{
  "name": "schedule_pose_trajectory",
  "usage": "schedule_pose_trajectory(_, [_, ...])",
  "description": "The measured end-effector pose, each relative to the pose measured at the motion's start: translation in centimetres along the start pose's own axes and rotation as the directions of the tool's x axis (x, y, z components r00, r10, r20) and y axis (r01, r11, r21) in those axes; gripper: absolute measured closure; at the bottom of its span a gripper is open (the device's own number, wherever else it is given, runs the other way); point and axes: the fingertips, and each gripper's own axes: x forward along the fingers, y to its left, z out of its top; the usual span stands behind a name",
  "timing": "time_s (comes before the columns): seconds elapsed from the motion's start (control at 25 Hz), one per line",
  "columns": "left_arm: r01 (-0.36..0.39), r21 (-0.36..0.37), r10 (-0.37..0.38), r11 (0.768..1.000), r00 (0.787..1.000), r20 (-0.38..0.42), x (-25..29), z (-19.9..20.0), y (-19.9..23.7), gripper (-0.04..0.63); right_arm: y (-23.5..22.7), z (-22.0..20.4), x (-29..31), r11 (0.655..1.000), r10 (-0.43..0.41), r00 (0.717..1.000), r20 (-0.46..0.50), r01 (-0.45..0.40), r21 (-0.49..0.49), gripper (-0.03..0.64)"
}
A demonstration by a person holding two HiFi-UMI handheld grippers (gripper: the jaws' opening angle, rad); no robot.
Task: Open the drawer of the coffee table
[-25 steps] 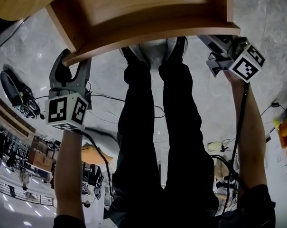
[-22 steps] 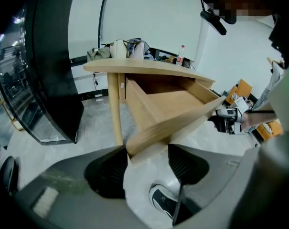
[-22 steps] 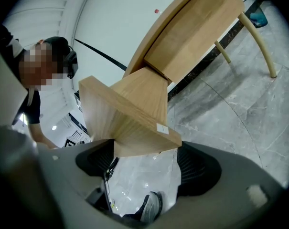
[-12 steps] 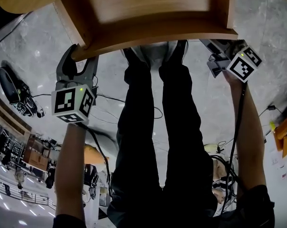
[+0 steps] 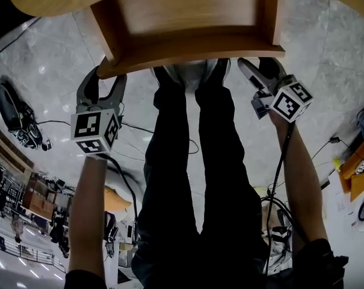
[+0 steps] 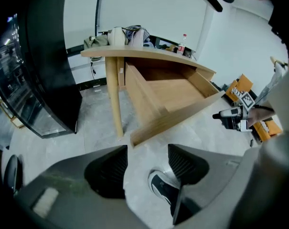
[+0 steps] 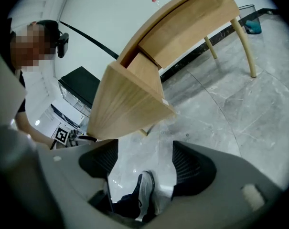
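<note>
Drawer (image 5: 188,23) stands well out from under the surface (image 6: 149,56), its front panel above the person's shoes, and both tools are released. The left tool (image 5: 107,78) gapes just below the front's left corner. The right tool (image 5: 261,71) has just been narrowing slightly, with only floor between its jaws. Any further pull, I'd judge, wants both corners taken evenly and drawn straight. The left gripper view looks into the drawer's box; the right gripper view gives only its outer front and side.
</note>
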Motion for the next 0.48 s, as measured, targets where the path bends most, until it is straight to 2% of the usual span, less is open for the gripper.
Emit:
schedule_pose_trajectory(0.16, [-0.040, -0.079, 0.037, 0.996, 0.998, -0.045, -3.4, -0.9, 0.6, 0.321, 2.5, -0.2, -3.3, 1.000, -0.010, 0.999, -0.042, 0.011, 0.014, 0.271])
schedule_pose_trajectory(0.28, [-0.053, -0.135, 0.048, 0.989, 0.998, -0.041, -6.7, -0.1, 0.8, 0.321, 5.6, 1.1, -5.7, 1.000, -0.007, 0.998, -0.065, 0.007, 0.003, 0.285])
schedule_pose_trajectory(0.36, [-0.053, -0.153, 0.051, 0.987, 0.999, -0.016, -8.9, 1.6, 0.5, 0.331, 7.7, 2.8, -7.1, 1.000, -0.007, 0.998, -0.059, 0.006, -0.008, 0.294])
schedule_pose_trajectory(0.48, [-0.026, -0.178, 0.038, 0.984, 0.997, 0.069, -11.4, 5.9, -0.8, 0.348, 11.0, 7.0, -8.8, 0.997, 0.008, 1.000, -0.022, -0.009, -0.079, 0.314])
